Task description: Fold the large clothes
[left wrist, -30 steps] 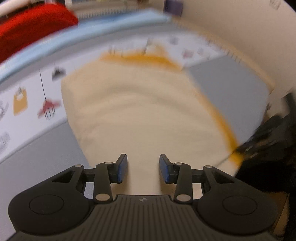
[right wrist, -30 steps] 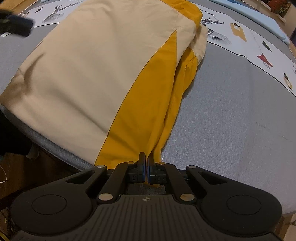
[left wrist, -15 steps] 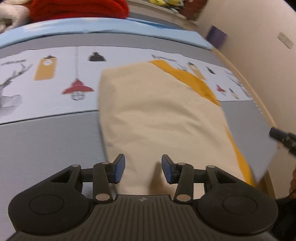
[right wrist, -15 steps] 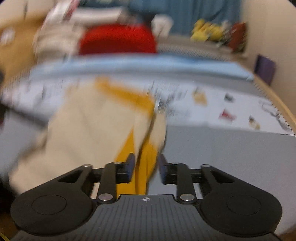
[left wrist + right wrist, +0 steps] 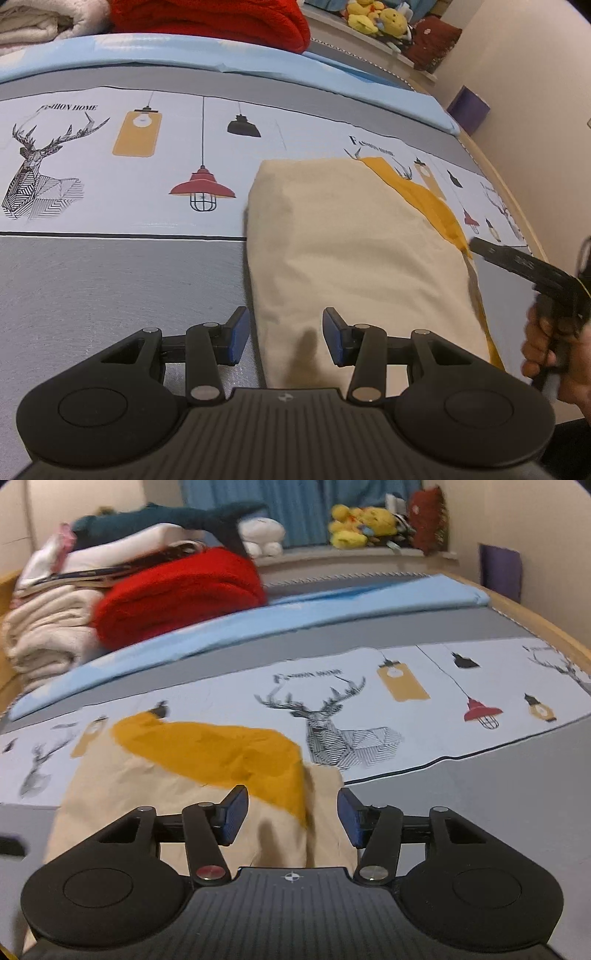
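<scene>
A folded cream and mustard garment [image 5: 354, 251] is laid flat on the printed grey bedsheet [image 5: 110, 280]. The left gripper [image 5: 282, 338] is held wide open over its near edge, gripping nothing. The right gripper [image 5: 293, 818] is likewise spread open above the mustard panel, empty.

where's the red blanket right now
The red blanket sits at the far left of the bed in the right wrist view, beside the stack of cream blankets and behind the light blue sheet.
</scene>
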### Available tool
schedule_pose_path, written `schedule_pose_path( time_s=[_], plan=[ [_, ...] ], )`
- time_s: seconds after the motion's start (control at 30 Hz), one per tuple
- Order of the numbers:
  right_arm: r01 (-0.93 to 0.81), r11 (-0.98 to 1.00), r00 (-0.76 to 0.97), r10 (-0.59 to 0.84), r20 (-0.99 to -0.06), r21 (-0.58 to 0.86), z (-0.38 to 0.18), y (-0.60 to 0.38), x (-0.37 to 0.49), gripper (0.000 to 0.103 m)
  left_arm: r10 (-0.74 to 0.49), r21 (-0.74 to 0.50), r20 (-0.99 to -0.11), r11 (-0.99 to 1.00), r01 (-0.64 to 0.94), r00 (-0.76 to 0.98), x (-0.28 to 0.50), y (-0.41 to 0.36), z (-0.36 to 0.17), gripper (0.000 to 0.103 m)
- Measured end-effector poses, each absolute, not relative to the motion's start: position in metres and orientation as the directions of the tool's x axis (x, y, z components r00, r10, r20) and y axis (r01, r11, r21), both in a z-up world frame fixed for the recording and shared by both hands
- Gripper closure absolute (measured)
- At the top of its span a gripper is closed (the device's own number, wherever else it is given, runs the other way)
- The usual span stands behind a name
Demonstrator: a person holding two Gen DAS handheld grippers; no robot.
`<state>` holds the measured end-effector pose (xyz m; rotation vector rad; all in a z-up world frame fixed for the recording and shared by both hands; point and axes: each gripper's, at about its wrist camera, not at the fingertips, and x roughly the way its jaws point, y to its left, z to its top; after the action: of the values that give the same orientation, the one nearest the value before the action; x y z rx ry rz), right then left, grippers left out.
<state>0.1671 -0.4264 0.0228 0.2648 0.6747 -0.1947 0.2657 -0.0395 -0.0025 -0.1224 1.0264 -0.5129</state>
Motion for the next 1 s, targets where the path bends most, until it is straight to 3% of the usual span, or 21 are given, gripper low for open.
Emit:
schedule_pose_path(
  time_s=[0.23,0.27,0.3,0.43,0.53,0.67,0.8,0.9,0.93,1.0],
  plan=[
    [0.319,0.893,0.718,-0.008,-0.696,0.318,-0.007,-0.446,0.206,0.050,-0.469,-0.344,-0.781,0.874,0.342,0.413,0.277,-0.036,-0.002,0.055],
    [0.321,0.882,0.725,0.005,-0.689,0.345,-0.008,-0.448,0.207,0.060,-0.471,-0.347,-0.779,0.873,0.342,0.413,0.278,-0.037,-0.002,0.055],
    [0.308,0.873,0.740,0.031,-0.672,0.379,-0.006,-0.449,0.207,0.102,-0.475,-0.351,-0.777,0.871,0.343,0.413,0.280,-0.037,-0.001,0.055],
    [0.294,0.880,0.802,-0.015,-0.597,0.373,0.013,-0.452,0.197,0.103,-0.511,-0.383,-0.765,0.851,0.360,0.393,0.282,-0.044,0.000,0.055],
    [0.425,0.875,0.673,-0.135,-0.727,0.231,-0.008,-0.458,0.203,0.103,-0.561,-0.419,-0.752,0.812,0.406,0.345,0.277,-0.056,-0.001,0.055],
    [0.441,0.881,0.629,-0.170,-0.759,0.169,-0.016,-0.456,0.204,0.103,-0.626,-0.451,-0.742,0.731,0.512,0.240,0.261,-0.077,-0.006,0.055],
    [0.430,0.887,0.630,-0.161,-0.760,0.170,-0.012,-0.453,0.200,0.096,-0.508,-0.303,-0.838,0.734,0.608,0.196,0.238,-0.101,-0.030,0.053],
    [0.436,0.881,0.653,-0.170,-0.738,0.183,0.001,-0.453,0.186,0.073,-0.530,-0.349,-0.825,0.750,0.562,0.196,0.241,-0.092,-0.027,0.050],
    [0.428,0.881,0.666,-0.157,-0.729,0.202,0.005,-0.455,0.180,0.061,-0.551,-0.382,-0.809,0.758,0.529,0.204,0.245,-0.086,-0.025,0.046],
    [0.398,0.881,0.687,-0.103,-0.719,0.255,0.010,-0.458,0.168,0.047,-0.560,-0.417,-0.793,0.787,0.455,0.242,0.253,-0.073,-0.022,0.036]
  ],
)
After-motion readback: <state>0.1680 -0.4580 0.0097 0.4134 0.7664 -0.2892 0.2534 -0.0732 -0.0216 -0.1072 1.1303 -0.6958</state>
